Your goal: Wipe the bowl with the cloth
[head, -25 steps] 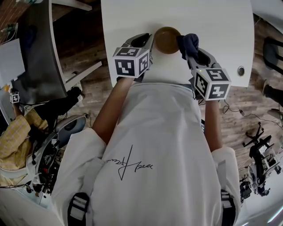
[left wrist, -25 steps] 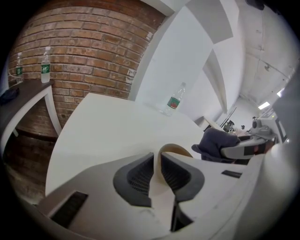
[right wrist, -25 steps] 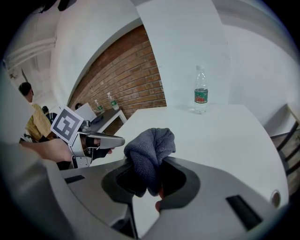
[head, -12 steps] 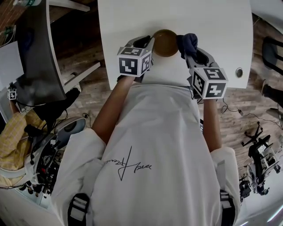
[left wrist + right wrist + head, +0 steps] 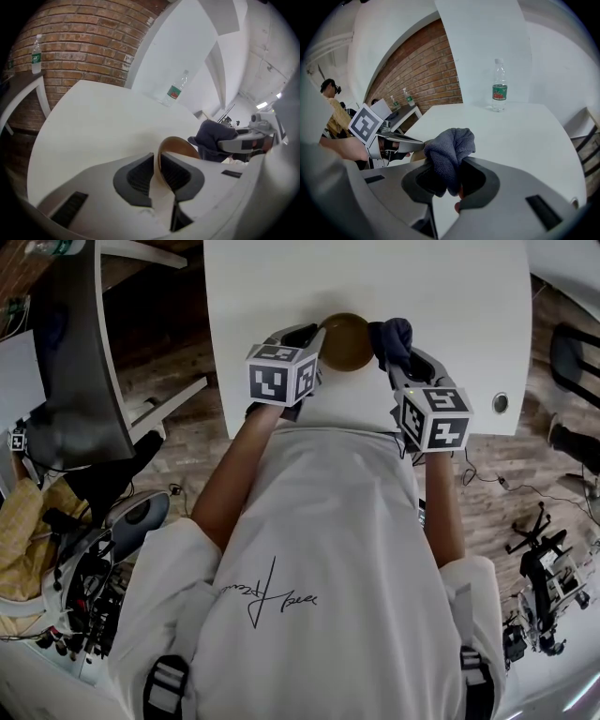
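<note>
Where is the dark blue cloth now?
In the head view, the dark blue cloth is clamped in the right gripper, just right of the brown bowl.

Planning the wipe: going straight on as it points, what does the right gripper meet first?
Probably nothing near: bare table, the bottle far off. The bowl lies left of the cloth in the right gripper.

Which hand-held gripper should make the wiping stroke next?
The right hand-held gripper is shut on the dark blue cloth beside the round brown bowl; the left hand-held gripper clamps the bowl's rim.
</note>
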{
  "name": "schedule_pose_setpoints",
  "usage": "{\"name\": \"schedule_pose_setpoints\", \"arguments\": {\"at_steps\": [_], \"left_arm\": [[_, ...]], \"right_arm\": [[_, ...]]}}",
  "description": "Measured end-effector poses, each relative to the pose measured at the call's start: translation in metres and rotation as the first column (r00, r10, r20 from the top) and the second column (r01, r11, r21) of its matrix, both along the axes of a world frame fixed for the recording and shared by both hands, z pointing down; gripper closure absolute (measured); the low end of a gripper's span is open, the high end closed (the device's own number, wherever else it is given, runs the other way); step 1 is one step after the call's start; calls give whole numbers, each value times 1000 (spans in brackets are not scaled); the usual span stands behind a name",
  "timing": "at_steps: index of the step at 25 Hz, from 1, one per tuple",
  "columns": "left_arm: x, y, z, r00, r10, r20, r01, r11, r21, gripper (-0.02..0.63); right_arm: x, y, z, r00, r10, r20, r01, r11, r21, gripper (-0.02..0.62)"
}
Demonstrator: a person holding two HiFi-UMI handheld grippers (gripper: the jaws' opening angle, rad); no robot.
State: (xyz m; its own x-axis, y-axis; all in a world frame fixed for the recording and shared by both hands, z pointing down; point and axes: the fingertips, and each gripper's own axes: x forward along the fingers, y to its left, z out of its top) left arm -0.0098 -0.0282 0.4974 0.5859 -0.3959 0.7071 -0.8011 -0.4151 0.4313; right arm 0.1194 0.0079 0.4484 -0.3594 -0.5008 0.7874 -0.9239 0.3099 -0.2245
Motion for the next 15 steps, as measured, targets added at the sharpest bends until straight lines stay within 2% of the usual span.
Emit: {"name": "schedule_pose_setpoints", "arguments": {"at_steps": [6, 10, 15], "left_arm": [[4, 0, 2, 1000, 16, 2, -16, 1000, -14, 557], [7, -4, 1, 1000, 3, -5, -3, 1000, -19, 592], [4, -5, 3, 1000, -12, -1, 12, 1000, -20, 594]], "right_arm": [[-2, -3, 5, 1000, 17, 20, -16, 1000, -16, 514], [-1, -4, 9, 1000, 14, 14, -14, 1000, -27, 514], [-4, -1, 15, 1000, 10, 11, -10, 999, -41, 514]]}}
